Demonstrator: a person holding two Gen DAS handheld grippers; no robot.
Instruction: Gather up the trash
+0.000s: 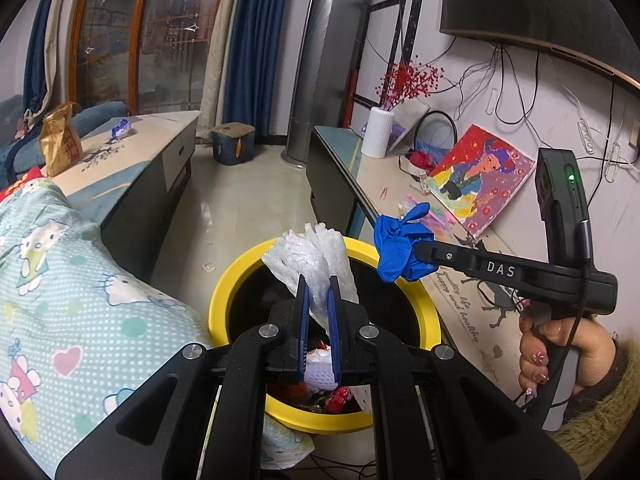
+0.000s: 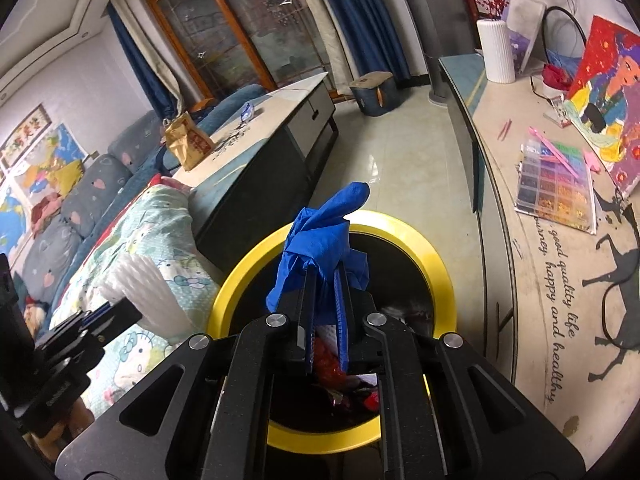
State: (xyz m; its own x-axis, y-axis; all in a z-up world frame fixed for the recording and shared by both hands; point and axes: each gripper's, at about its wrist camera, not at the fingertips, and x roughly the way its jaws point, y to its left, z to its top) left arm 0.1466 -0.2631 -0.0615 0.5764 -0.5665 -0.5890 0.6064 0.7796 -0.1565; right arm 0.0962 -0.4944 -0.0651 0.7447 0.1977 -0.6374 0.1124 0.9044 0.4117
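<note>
Two pieces of trash hang over the one yellow-rimmed bin (image 1: pixel 320 424): a crumpled white foam wrap (image 1: pixel 312 264) pinched tight in the left tongs (image 1: pixel 318 320), and a blue glove (image 2: pixel 324 248) clamped in the right tongs (image 2: pixel 324 312), both just above the dark opening where red and white wrappers already lie. The step in hand looks like the drop, so the next move probably calls for spreading each pair of tongs while centred over the opening. Two more scraps, a brown paper bag (image 1: pixel 60 144) and a blue wrapper (image 1: pixel 120 128), wait on the far tabletop (image 1: pixel 160 132).
</note>
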